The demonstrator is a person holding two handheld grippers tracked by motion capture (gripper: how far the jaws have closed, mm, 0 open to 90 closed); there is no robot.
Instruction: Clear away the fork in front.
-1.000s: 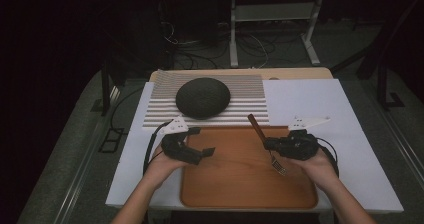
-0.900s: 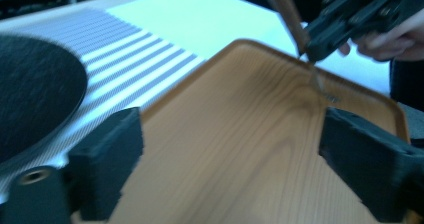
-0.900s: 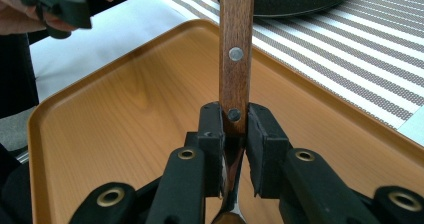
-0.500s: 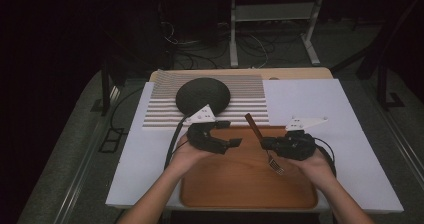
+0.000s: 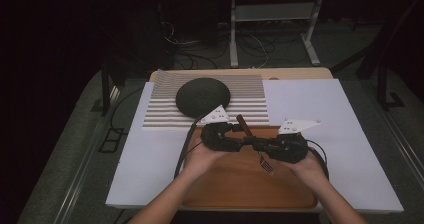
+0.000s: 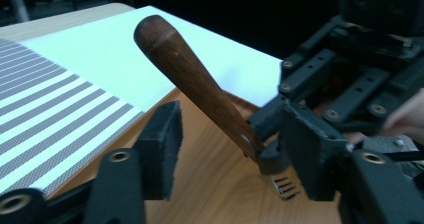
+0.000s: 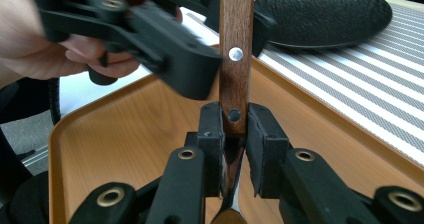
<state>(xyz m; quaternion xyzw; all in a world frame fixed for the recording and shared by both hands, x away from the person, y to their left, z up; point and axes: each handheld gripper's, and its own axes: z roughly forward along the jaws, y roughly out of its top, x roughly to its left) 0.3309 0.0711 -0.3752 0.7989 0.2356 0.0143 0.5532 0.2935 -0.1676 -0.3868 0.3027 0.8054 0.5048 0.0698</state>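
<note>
Over the tray (image 5: 235,184) on the tabletop (image 5: 320,109), the fork (image 5: 252,139) ran from its handle at 11 o'clock to its tines at 5. The right gripper (image 5: 257,144) clamped its neck; the left gripper (image 5: 239,135), nearer the handle, had its fingers (image 6: 162,146) closing around it, not yet touching.

So on the counter (image 5: 320,109) there's a tray (image 5: 240,184) sitting at the near edge, right in front of the person. Behind the tray lies a striped mat (image 5: 250,91), and a plate (image 5: 202,97) sits on the mat's left half. Over the tray's far part the 2 grippers meet: left gripper (image 5: 239,134) on the left, right gripper (image 5: 256,145) on the right, with a fork (image 5: 245,126) between them, handle toward the mat, tines toward the person.
</note>
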